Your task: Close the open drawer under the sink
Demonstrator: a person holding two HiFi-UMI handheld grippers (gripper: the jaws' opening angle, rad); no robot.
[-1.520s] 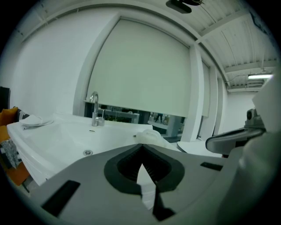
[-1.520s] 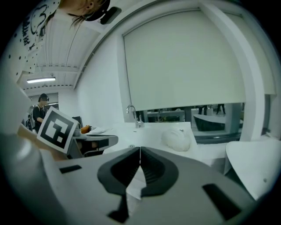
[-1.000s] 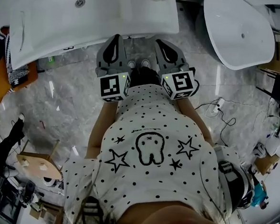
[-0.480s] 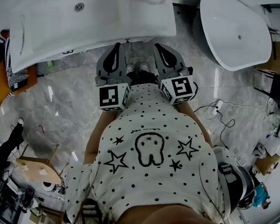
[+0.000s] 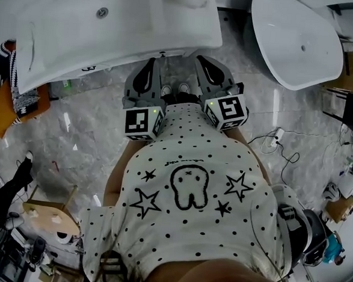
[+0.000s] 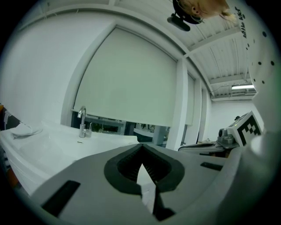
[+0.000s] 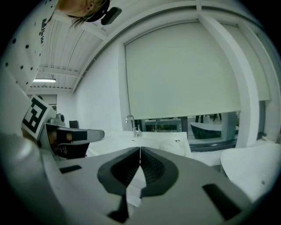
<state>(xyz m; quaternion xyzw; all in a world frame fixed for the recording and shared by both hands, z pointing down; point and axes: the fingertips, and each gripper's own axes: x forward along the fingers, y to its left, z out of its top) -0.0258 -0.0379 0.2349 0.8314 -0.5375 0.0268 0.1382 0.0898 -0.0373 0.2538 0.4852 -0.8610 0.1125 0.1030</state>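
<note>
As the sink [image 5: 112, 30] stands ahead, tub [image 5: 298, 37] beside, stool [image 5: 46, 209] on floor [image 5: 87, 119].

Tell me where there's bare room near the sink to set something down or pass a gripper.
Free: the white sink top, mostly bare, and the marble floor between it and the wooden stool. The floor strip between the sink top and the tub looks passable. Crowded: cables right of the person, and clutter around the wooden stool.

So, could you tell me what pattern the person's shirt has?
Shirt: white with black dots and stars, clearest in head view.
</note>
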